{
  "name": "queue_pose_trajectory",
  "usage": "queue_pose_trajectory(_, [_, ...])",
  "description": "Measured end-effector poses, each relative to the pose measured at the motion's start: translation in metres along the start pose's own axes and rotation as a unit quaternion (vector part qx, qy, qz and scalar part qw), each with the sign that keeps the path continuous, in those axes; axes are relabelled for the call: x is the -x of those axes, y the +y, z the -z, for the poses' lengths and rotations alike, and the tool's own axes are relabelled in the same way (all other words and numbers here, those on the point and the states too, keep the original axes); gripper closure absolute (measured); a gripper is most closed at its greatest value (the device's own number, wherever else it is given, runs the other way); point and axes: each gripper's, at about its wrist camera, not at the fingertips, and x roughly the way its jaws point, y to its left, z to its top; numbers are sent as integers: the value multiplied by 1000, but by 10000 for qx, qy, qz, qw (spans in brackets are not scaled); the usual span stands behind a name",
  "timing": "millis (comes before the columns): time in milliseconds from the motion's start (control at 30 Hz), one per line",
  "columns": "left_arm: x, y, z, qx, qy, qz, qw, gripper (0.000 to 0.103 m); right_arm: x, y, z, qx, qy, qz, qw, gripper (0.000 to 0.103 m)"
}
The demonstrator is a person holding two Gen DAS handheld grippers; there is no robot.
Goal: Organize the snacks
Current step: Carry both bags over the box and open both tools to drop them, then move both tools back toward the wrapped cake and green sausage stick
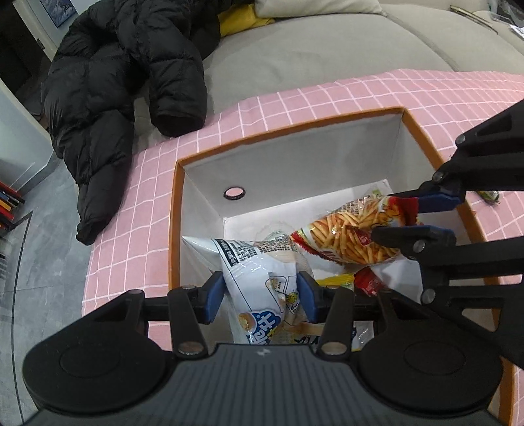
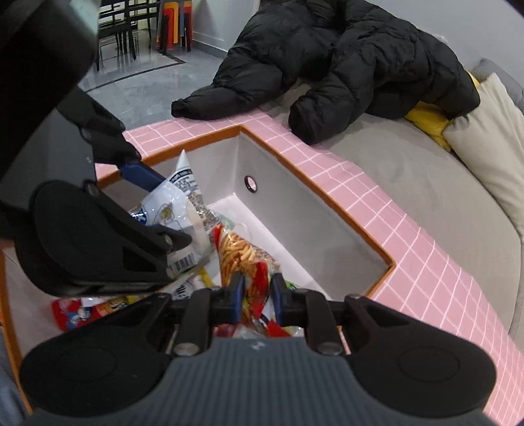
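Note:
An orange-rimmed box [image 1: 294, 150] with white inner walls stands on a pink checked cloth; it also shows in the right wrist view [image 2: 314, 203]. My left gripper [image 1: 261, 291] is shut on a white and blue snack bag [image 1: 258, 272] and holds it inside the box. My right gripper [image 2: 256, 295] is shut on a red bag of fries-like sticks [image 2: 242, 255], also held inside the box. In the left wrist view the right gripper [image 1: 398, 214] pinches the end of that bag [image 1: 350, 236]. In the right wrist view the left gripper [image 2: 163, 209] holds the white bag [image 2: 177, 200]. More packets [image 2: 82, 311] lie on the box floor.
A black puffer jacket [image 1: 114, 85] lies on the grey sofa [image 1: 311, 55] behind the box, partly over the pink cloth [image 1: 137, 203]. A yellow cushion [image 2: 425, 121] and a beige pillow [image 2: 488, 131] sit on the sofa. Chairs and stools [image 2: 144, 29] stand on the floor beyond.

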Motion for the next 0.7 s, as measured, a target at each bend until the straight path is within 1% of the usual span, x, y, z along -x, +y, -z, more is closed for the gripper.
queue_pose_trajectory(167, [-2, 3, -1, 157, -38, 5, 9999, 45, -7, 1, 3, 33, 123, -7, 9999, 88])
queue_pose_trajectory(267, [0, 3, -2, 166, -94, 37, 9998, 41, -6, 1, 4, -28, 107, -19, 9999, 85])
queue_pose_trajectory(333, [4, 2, -2, 170, -134, 84, 9997, 35, -3, 2, 4, -39, 71, -26, 10000, 70])
queue_pose_trajectory(367, [6, 2, -2, 167, -166, 84, 9997, 35, -4, 2, 2, -38, 46, -24, 10000, 60])
queue_pose_trajectory(467, [14, 0, -1, 165, -254, 6, 9995, 33, 3, 3, 1, -26, -31, -49, 10000, 57])
queue_pose_trajectory(533, [20, 2, -1, 200, -320, -24, 9993, 33, 11, 3, 1, -75, -125, -4, 9999, 51])
queue_pose_trajectory(600, [31, 3, 0, 254, -434, -54, 9987, 31, 21, 2, 2, -135, -260, 14, 9996, 40])
queue_pose_trajectory(700, [48, 2, 2, 333, -586, -205, 9975, 31, 39, -1, 5, -211, -491, 80, 9985, 39])
